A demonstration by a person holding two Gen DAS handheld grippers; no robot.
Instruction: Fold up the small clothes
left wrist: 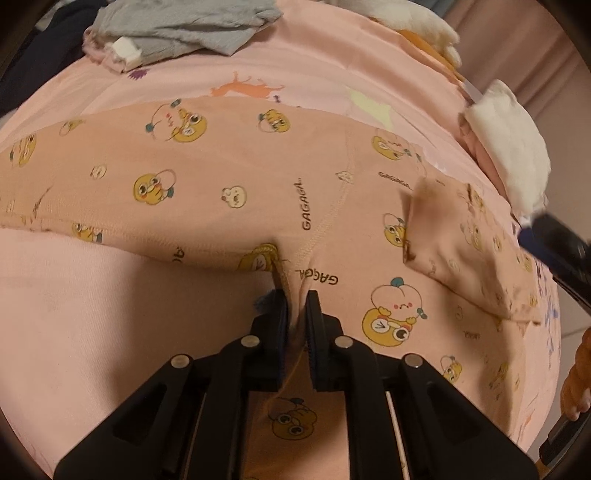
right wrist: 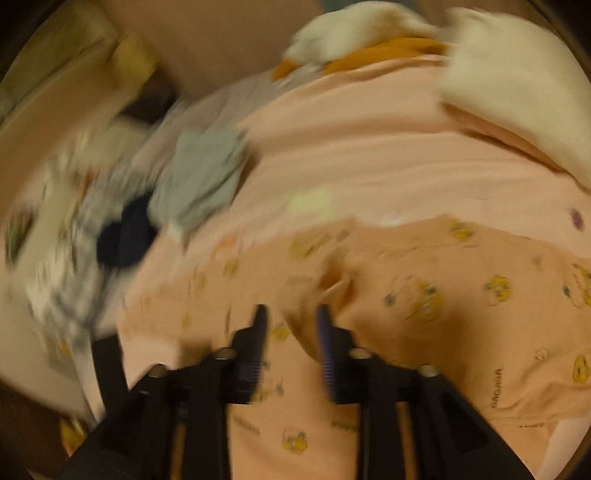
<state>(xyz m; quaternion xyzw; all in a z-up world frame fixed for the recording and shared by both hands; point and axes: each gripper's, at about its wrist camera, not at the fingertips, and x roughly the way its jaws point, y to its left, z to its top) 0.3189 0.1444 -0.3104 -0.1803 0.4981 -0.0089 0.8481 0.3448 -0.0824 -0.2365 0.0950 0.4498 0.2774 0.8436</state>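
The left tool [left wrist: 295, 295] pinches the crotch seam of the printed trousers [left wrist: 207, 192], which stretch crosswise over the pink bed [left wrist: 92, 314] — long axis side to side. The right tool [right wrist: 291, 314], blurred, seems clamped on a raised waist corner — uncertain. One leg end is cut off.

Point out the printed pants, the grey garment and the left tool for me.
printed pants [left wrist: 229, 162]: left wrist view, flat leg panel.
grey garment [left wrist: 184, 31]: left wrist view, middle of the crumpled cloth.
left tool [left wrist: 295, 306]: left wrist view, between its fingertips.
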